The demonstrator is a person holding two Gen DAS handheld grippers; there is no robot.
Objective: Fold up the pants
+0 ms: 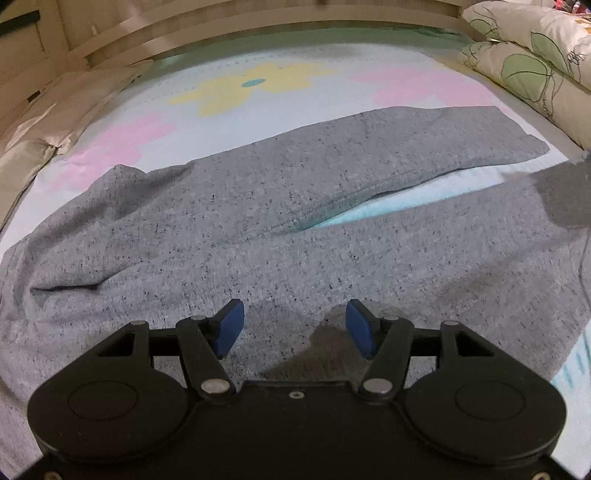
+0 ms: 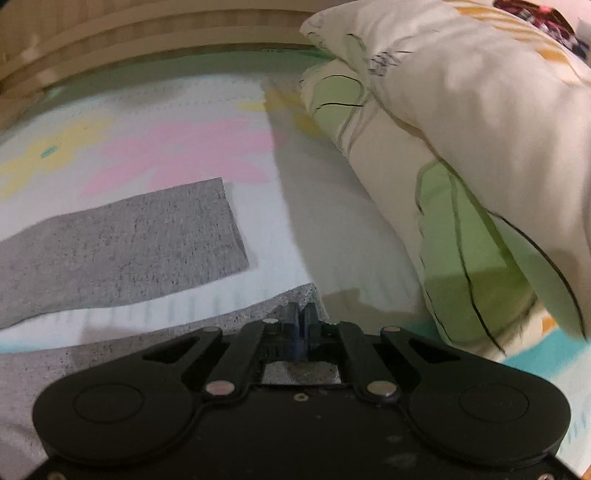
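Observation:
Grey speckled pants lie spread on a bed sheet with pastel flowers. The far leg stretches right, the near leg runs toward the right edge. My left gripper is open and empty, low over the seat of the pants. My right gripper is shut on the hem end of the near leg. The far leg lies flat to its left. The right gripper shows blurred at the right edge of the left wrist view.
Floral pillows are stacked close on the right, also in the left wrist view. A beige pillow lies at the left. A wooden headboard runs along the far side.

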